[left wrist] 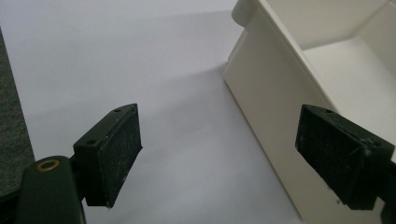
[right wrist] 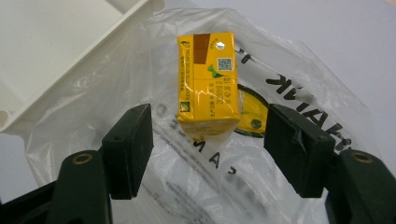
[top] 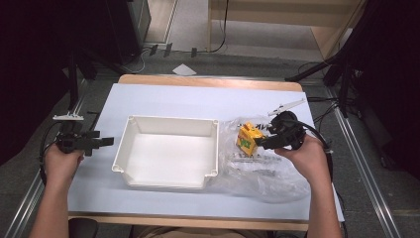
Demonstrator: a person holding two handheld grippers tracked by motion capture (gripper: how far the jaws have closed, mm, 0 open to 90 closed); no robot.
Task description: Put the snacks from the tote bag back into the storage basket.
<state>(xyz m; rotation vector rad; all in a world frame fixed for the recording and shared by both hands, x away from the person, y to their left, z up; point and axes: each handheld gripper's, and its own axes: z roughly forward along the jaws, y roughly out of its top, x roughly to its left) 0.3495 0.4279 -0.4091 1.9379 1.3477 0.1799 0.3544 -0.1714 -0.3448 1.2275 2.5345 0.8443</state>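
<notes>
The right gripper (right wrist: 208, 154) is held wide open, nothing clamped; its jaws are spread to either side of a yellow carton (right wrist: 208, 84), with a gap seen on both sides. The carton is set on a clear plastic bag (right wrist: 289, 70), just ahead of the jaws, near the table's (top: 163, 99) right edge and just right of the white bin (top: 130, 144). The left gripper (left wrist: 233, 154) is likewise released, empty, held over the table's left edge with one jaw before the bin's outer wall.
</notes>
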